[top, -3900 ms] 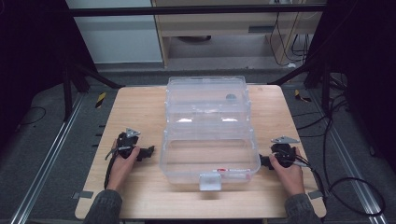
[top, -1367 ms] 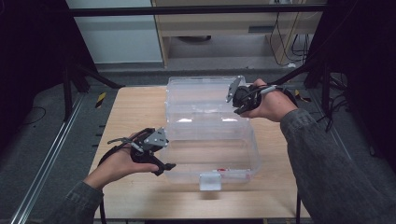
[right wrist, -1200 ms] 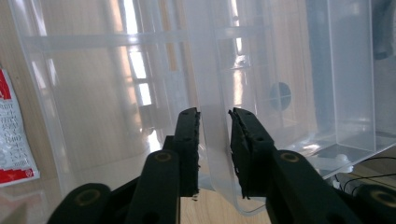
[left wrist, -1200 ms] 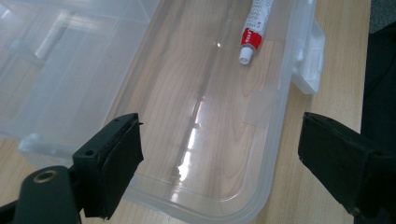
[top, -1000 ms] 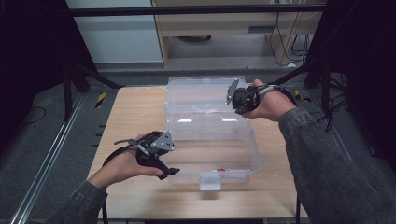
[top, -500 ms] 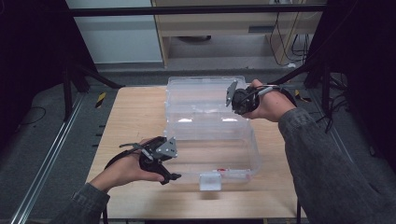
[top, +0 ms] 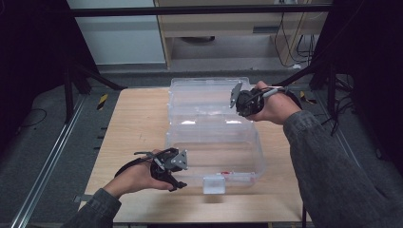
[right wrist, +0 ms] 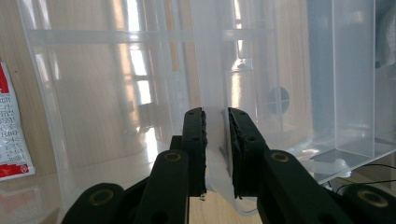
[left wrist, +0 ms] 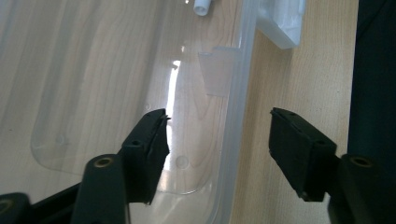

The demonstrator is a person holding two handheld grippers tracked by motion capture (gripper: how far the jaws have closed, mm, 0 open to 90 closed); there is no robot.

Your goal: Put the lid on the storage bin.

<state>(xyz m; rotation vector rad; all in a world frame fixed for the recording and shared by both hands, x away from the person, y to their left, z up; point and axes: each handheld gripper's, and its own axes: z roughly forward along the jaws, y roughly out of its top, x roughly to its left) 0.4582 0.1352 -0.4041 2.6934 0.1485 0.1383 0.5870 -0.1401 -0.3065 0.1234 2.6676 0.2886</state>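
left gripper (top: 177, 183) moved nearer the clear box's (top: 214, 142) front corner, jaws spread astride its wall; right gripper (top: 236, 97) clamps the lid (right wrist: 212, 93).

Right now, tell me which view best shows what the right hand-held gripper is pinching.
The right gripper view: its jaws are closed on the clear lid's edge. The high view shows the right hand-held gripper at the far lid, grip detail too small. The left gripper view shows the box's near rim.

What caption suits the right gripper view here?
Right claw shut on the clear plastic lid's edge, open storage box behind.
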